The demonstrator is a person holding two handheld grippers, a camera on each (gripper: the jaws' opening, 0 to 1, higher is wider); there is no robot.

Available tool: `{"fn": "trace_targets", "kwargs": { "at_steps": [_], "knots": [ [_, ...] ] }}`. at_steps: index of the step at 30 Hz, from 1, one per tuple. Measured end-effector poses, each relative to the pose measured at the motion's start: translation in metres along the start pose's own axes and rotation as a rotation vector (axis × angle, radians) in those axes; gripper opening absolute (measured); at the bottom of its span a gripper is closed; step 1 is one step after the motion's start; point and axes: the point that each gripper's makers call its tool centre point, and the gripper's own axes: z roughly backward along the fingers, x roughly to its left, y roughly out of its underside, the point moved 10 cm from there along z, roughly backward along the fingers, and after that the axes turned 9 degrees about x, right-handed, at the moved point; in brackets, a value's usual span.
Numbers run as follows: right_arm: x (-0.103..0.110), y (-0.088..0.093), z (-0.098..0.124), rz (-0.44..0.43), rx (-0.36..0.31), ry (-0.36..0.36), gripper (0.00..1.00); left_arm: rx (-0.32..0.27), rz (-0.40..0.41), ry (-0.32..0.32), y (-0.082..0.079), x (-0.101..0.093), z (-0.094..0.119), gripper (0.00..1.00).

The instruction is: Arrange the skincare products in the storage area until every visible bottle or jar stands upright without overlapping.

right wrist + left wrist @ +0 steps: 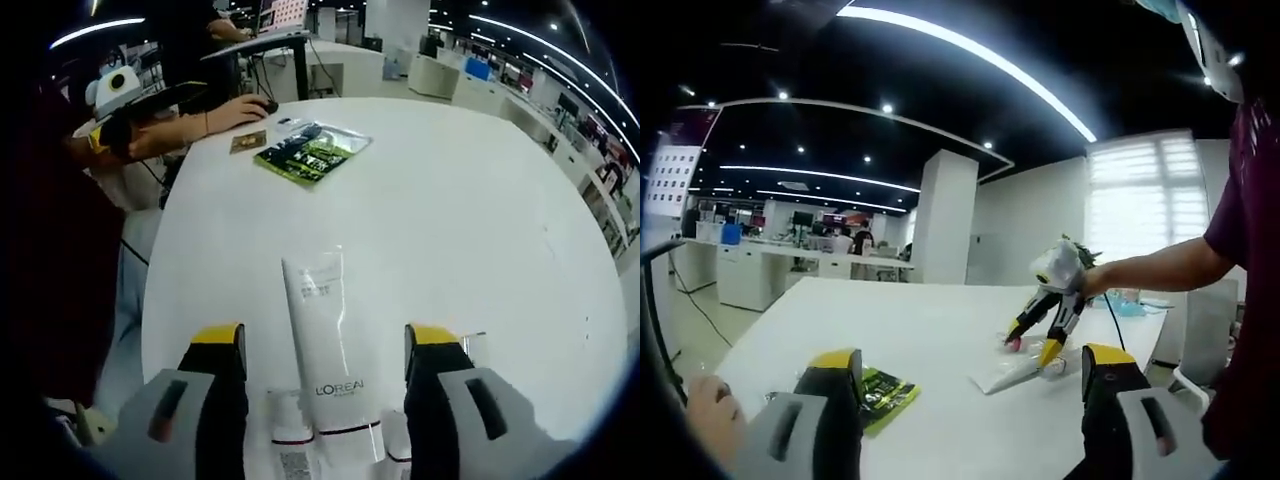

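Little is done: the white tube (325, 365) lies flat on the table (480, 230), between the right gripper (325, 345)'s wide jaws. Two smaller items beside it, perhaps bottles, also look unstood. Left gripper (975, 375) open, empty.

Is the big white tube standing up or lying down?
Lying down. The white squeeze tube lies flat along the white table, between the right gripper's open jaws, which do not touch it.

White L'Oréal tube (325, 350) lying flat on the white table (470, 230), crimped end pointing towards the green sachet (312, 152), two small white bottles (288, 428) lying beside its cap end
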Motion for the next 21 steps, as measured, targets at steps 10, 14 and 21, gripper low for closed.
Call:
{"fn": "trace_targets", "kwargs": {
  "at_steps": [10,14,21],
  "knots": [
    [-0.002,-0.001,-0.015,0.013,0.083,-0.039,0.53,0.005,-0.001,-0.010,0.000,0.001,0.001,0.93],
    [-0.005,-0.003,-0.019,0.033,0.099,-0.036,0.47,0.009,0.002,-0.018,0.002,0.002,0.003,0.93],
    [-0.006,-0.007,-0.026,0.049,0.146,-0.051,0.45,0.015,0.003,-0.020,0.003,0.002,0.003,0.93]
  ]
}}
